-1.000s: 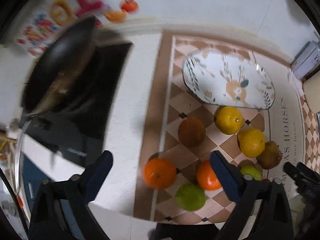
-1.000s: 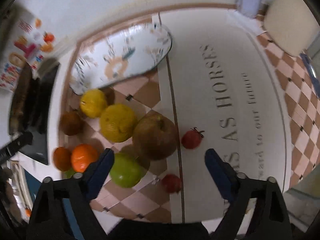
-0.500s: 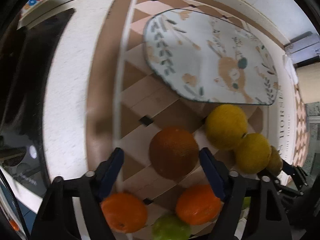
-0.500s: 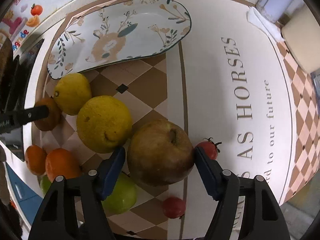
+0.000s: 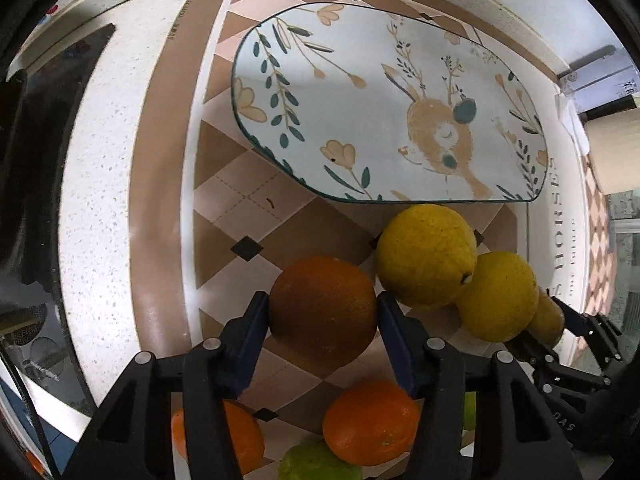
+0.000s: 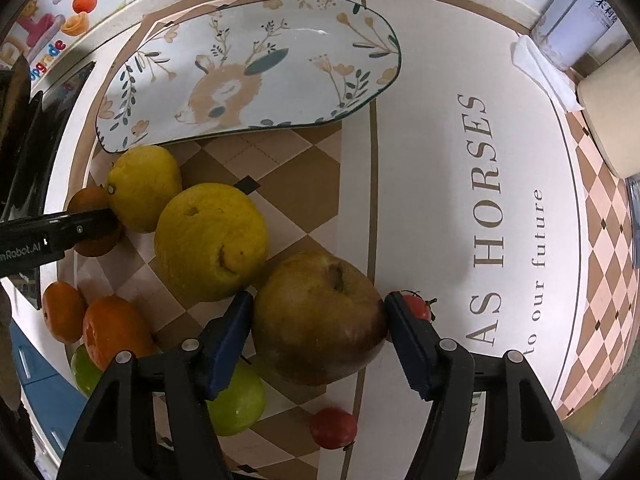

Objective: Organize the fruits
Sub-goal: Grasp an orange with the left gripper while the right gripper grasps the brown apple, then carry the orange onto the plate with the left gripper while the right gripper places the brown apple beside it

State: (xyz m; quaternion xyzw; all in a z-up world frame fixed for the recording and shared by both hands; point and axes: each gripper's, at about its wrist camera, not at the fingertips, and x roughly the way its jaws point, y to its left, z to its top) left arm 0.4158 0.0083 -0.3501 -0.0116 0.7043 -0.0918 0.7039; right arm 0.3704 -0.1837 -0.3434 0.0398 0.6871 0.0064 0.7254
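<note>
My left gripper (image 5: pixel 322 312) is shut on a dark brownish orange (image 5: pixel 323 306) that rests on the checkered mat. My right gripper (image 6: pixel 318 320) is shut on a brownish-green apple (image 6: pixel 320 320), also on the mat. The empty oval deer-patterned plate (image 5: pixel 384 100) lies behind the fruit and also shows in the right wrist view (image 6: pixel 248 68). Two yellow citrus fruits (image 5: pixel 426 254) (image 5: pixel 496 296) sit between the grippers. Two bright oranges (image 5: pixel 370 422) (image 5: pixel 236 436) and a green fruit (image 5: pixel 316 462) lie nearest me.
Two small red tomatoes (image 6: pixel 416 306) (image 6: pixel 333 428) and a green fruit (image 6: pixel 236 400) lie by the apple. A black stove (image 5: pixel 24 184) stands at the left. A white box (image 6: pixel 608 120) and tissue (image 6: pixel 540 76) are at the far right.
Both grippers moved forward and down onto the fruit and closed: the left around the dark orange, the right around the apple.
</note>
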